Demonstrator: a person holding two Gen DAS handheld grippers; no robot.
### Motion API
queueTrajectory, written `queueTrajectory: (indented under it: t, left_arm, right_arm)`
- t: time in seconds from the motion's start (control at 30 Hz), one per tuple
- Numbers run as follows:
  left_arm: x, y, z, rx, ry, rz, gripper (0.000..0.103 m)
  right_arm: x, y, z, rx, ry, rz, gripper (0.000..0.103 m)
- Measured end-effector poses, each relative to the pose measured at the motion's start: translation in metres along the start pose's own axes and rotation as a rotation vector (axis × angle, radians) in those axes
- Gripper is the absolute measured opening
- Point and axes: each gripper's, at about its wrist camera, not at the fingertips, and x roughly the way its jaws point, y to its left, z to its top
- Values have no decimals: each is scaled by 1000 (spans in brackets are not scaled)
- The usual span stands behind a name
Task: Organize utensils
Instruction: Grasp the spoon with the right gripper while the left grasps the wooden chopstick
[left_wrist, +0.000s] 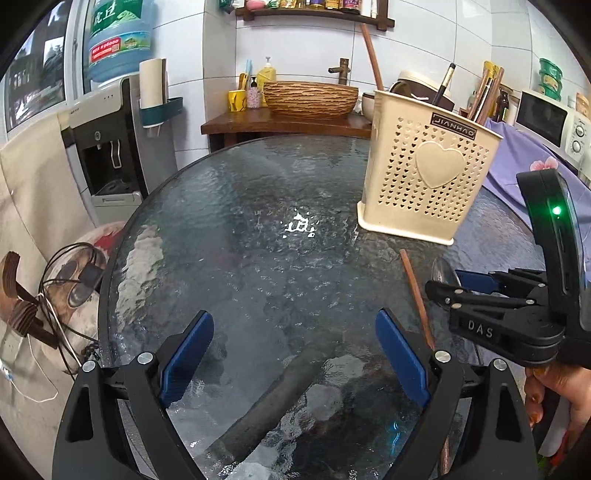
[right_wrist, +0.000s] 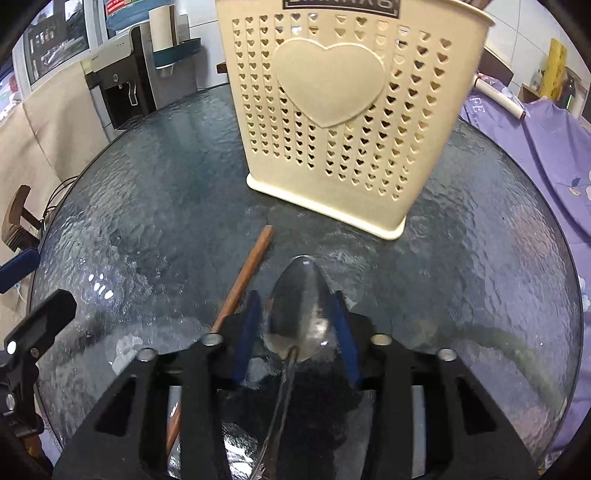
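Spread wide over the round, rippled dark-glass table, the left black gripper with blue pads holds nothing between its fingers in the left wrist view. Toward the far right of the tabletop stands a cream plastic utensil holder pierced with small heart holes and bearing one large raised heart; dark handles and brown sticks poke out of its top. On the glass nearer the camera than the holder lies a slim reddish-brown wooden chopstick, and just to its right the right black gripper reaches in from the edge, a shiny spoon bowl showing at its tips. Behind the table are a woven brown basin on a wooden counter and a water dispenser at left. In the right wrist view, the right gripper is closed narrowly around a silver metal spoon, its blue pads pressing the bowl's sides while the handle runs back toward the camera. The chopstick lies just left of the spoon, angled toward the holder, which stands upright close ahead.
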Motion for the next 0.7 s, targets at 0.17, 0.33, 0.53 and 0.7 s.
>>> queueTrajectory:
  t: [0.17, 0.33, 0.53, 0.7]
  left_arm:
    - [3, -8, 0, 17, 11, -20, 87]
    - [10, -29, 2, 38, 44, -107, 80]
    - [25, -63, 11, 77, 108, -240, 64]
    - [46, -92, 19, 140, 166, -235, 48]
  right_arm:
    - [1, -4, 1, -2, -1, 23, 37]
    - [-6, -30, -4, 28, -19, 40, 37]
    - [-23, -66, -9, 82, -53, 32, 37]
    - [-34, -83, -16, 101, -68, 24, 37]
